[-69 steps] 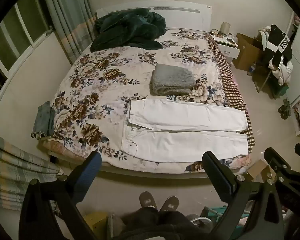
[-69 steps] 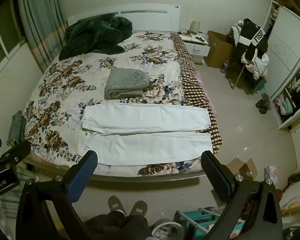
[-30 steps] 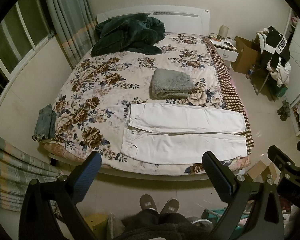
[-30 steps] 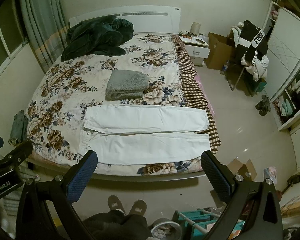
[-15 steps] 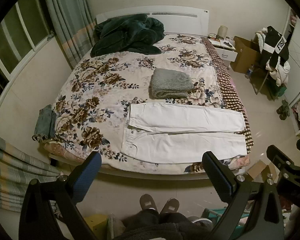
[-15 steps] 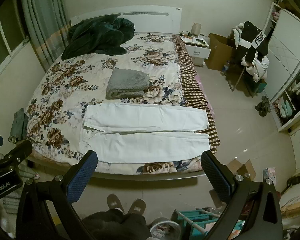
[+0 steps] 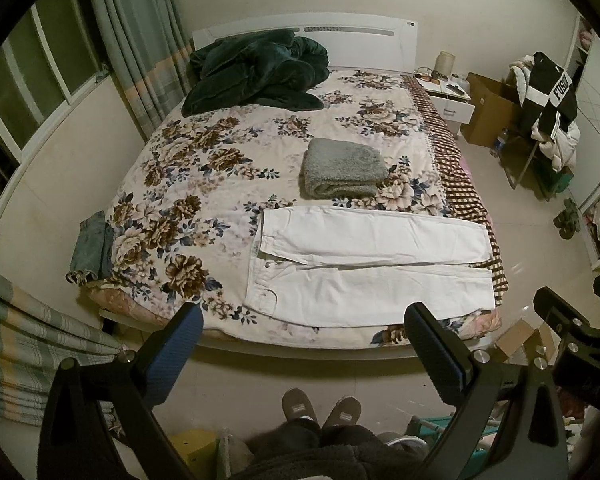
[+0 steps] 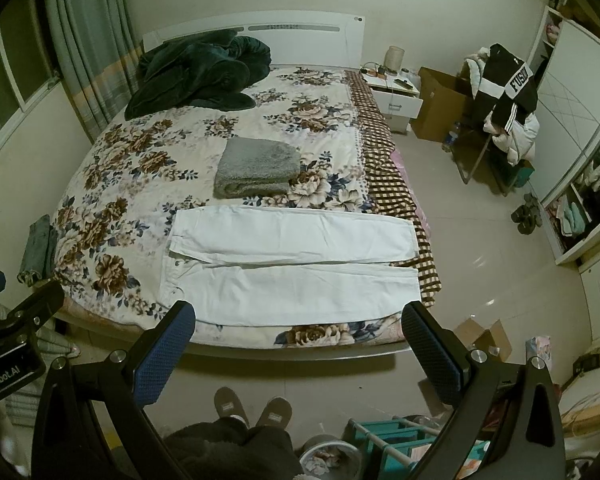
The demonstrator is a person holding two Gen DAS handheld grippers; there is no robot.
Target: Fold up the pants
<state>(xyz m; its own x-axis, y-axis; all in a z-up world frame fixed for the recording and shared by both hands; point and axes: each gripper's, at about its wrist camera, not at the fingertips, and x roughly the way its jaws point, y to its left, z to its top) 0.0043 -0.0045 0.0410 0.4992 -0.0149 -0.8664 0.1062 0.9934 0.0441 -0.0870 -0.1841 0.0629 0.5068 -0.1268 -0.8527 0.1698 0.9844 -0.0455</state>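
White pants (image 7: 364,264) lie flat near the front edge of the floral bed (image 7: 204,184), waist to the left, both legs side by side pointing right. They also show in the right wrist view (image 8: 292,268). My left gripper (image 7: 304,344) is open and empty, held high above the floor, well short of the bed. My right gripper (image 8: 298,340) is open and empty too, at about the same distance. Neither touches the pants.
A folded grey towel (image 7: 342,168) lies behind the pants. A dark green blanket (image 7: 252,76) is heaped at the headboard. Folded jeans (image 7: 90,248) sit at the bed's left edge. A chair with clothes (image 8: 500,104) and a nightstand (image 8: 392,92) stand right. My slippered feet (image 7: 320,408) are below.
Both views have shifted only slightly. The pants lie as before and both grippers stay open.
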